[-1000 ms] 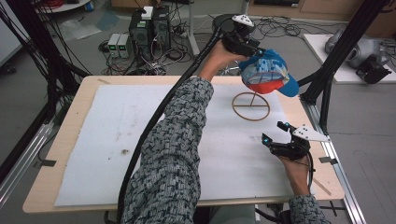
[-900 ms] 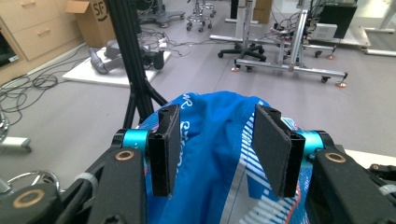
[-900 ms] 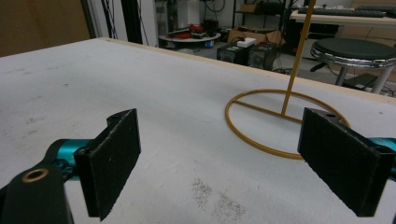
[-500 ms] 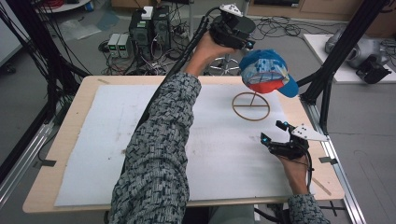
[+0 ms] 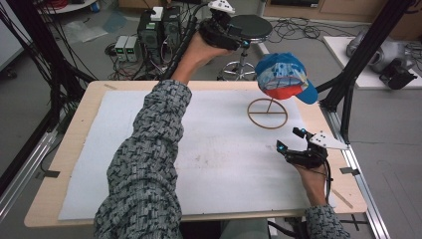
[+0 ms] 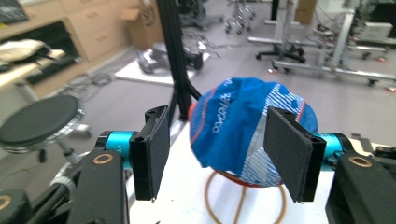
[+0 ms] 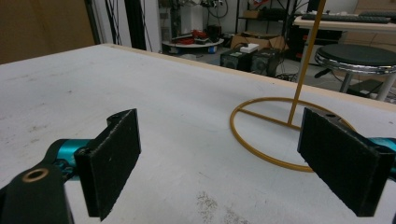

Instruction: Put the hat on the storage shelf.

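The left claw (image 5: 244, 40) is raised beyond the desk's far edge, up and to the left of the cap (image 5: 283, 77), and holds nothing. In the left gripper view its jaws stand apart with bare pads; they have just been opening, and nothing lies between them. That view looks past the pads at the cap (image 6: 247, 135), which sits farther off, framed by the gap but clear of both pads. The cap is blue with white stripes and lettering and a red underside, and it rests on top of the stand (image 5: 267, 113), a thin yellow rod rising from a ring base that sits on the desk (image 5: 89, 99) near the far right corner. The cap's brim points to the right in the high view. A black stool (image 5: 249, 27) stands on the floor just behind the left claw. The right claw (image 5: 291, 142) rests low over the right side of the white mat (image 5: 209, 149), nearer the person than the stand and well apart from the cap. Its jaws are wide and empty; in the right gripper view the ring base (image 7: 280, 135) and rod of the stand lie ahead between the two pads, not touching them.
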A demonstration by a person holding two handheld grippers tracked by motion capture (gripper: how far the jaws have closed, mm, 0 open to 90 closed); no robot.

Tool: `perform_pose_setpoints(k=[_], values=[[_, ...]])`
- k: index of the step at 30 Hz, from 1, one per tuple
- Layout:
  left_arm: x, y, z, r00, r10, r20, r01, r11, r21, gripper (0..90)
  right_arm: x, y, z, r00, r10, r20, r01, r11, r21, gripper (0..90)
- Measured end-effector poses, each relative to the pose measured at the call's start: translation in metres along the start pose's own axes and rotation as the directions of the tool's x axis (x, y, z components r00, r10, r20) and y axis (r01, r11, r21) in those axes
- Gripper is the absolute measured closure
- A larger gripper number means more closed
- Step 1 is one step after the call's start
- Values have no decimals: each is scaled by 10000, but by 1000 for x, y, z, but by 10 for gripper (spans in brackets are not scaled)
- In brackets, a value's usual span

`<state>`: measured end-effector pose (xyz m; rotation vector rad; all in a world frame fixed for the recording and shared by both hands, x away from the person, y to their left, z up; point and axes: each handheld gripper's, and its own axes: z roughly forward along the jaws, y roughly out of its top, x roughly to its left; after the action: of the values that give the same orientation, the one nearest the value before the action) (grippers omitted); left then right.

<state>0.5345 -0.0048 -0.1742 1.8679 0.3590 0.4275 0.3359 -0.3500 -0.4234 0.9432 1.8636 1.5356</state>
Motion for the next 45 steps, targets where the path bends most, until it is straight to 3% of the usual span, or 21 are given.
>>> perform_pose_setpoints(k=[4,9,13,19,25,34,45], values=[[5,-5,-19,9995,-304,-128,308,9988,387,346,0,1,1,10000,-11,-1,11,10000,-65,125],[4,-15,-46,9982,-175,-574,183,9997,135,320,1,1,5,10000,-61,30,61,9999,-150,125],[5,-25,-67,9948,-306,-973,337,9990,297,262,3,2,8,9999,-139,29,139,9998,-111,124],[1,-46,-102,9885,-531,-1414,520,9986,-112,251,5,4,12,9998,-212,-1,212,9997,-79,124],[-9,-69,-137,9787,-430,-2006,367,9987,-350,208,8,4,15,9993,-381,-23,381,9993,11,124],[-23,-110,-185,9615,-792,-2631,610,9952,-765,187,7,5,14,9997,-230,-9,230,9997,-43,124],[-42,-158,-221,9450,-1211,-3038,889,9890,-1179,185,8,5,16,9996,-285,-23,285,9996,-63,125]])
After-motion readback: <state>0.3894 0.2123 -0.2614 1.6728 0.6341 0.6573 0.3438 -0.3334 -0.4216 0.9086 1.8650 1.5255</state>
